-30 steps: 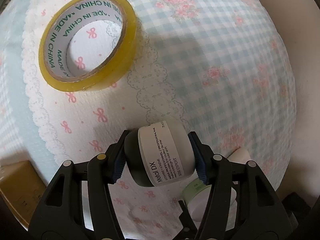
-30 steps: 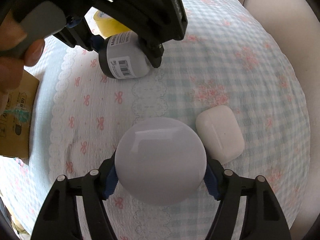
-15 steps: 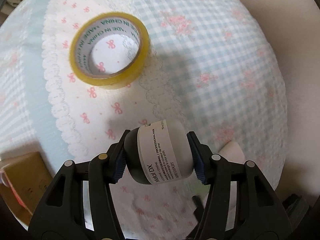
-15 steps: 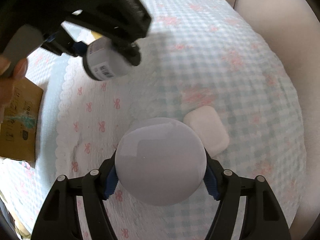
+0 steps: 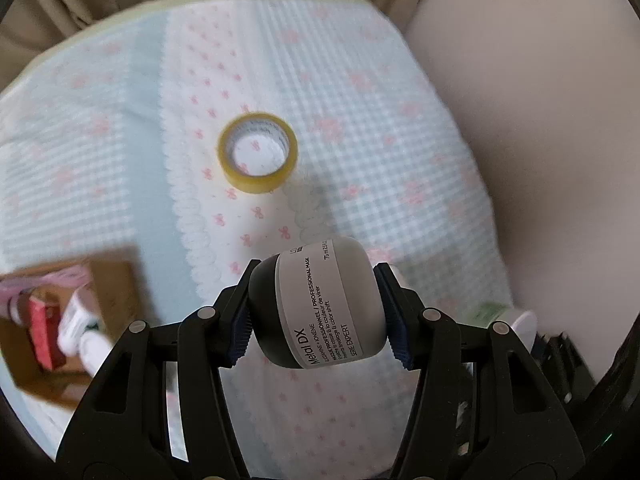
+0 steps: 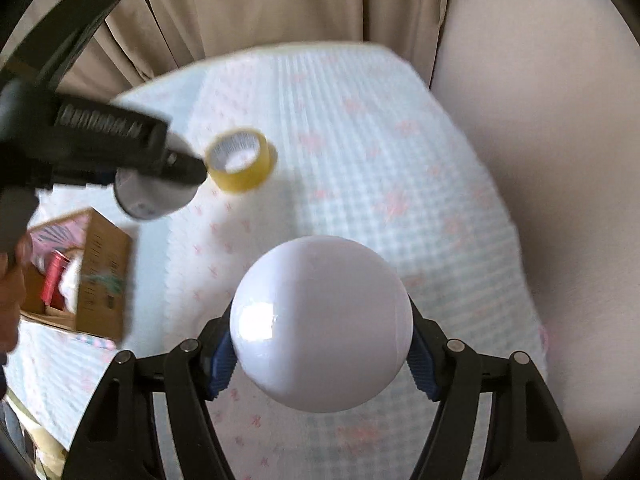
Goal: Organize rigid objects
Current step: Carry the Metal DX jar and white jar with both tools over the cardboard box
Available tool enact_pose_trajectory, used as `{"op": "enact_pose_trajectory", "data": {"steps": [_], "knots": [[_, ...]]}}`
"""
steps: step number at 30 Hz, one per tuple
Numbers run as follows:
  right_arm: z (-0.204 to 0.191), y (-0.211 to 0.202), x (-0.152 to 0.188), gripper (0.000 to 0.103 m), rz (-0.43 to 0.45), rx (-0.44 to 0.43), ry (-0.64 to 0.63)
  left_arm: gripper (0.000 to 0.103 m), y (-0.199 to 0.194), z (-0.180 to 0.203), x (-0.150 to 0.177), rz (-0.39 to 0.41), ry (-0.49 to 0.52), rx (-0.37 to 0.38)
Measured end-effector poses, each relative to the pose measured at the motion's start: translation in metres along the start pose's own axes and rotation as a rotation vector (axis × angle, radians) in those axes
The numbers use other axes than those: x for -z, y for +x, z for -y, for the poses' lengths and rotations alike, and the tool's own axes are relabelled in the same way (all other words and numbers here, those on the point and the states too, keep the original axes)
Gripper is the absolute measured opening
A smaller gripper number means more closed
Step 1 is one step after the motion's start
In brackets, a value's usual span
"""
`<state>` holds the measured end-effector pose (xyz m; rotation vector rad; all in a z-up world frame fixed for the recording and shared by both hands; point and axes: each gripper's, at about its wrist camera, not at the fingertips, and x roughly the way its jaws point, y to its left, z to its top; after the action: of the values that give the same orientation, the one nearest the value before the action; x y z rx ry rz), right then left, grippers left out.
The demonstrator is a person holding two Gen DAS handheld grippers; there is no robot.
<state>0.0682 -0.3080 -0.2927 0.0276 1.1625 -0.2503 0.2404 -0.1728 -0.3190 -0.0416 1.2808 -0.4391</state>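
Left wrist: left gripper (image 5: pixel 318 316) clamps one jar (image 5: pixel 324 304); right gripper (image 6: pixel 322 336) clamps one white ball (image 6: pixel 322 334).

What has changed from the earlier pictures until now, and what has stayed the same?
Both tongs have risen and drawn back from the cloth: the tape roll now looks smaller and farther, and the cardboard box shows its contents. The white case is out of the right view. Unchanged: left tongs clamp the Metal DX jar; right tongs clamp the white round lid.
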Motion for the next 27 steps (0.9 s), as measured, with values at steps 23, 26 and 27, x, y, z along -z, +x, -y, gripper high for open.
{"op": "enact_pose_trajectory", "data": {"steps": [23, 26, 27], "knots": [[-0.163, -0.158, -0.05, 0.067, 0.214, -0.243, -0.24, 0.049, -0.223, -0.185, 0.112, 0.27, -0.261, -0.126], [-0.195, -0.157, -0.046, 0.067, 0.196, -0.247, -0.223, 0.049, -0.227, -0.22, 0.121, 0.254, -0.253, -0.124], [-0.206, -0.155, -0.045, 0.067, 0.188, -0.25, -0.208, 0.049, -0.228, -0.238, 0.126, 0.243, -0.247, -0.121]]}}
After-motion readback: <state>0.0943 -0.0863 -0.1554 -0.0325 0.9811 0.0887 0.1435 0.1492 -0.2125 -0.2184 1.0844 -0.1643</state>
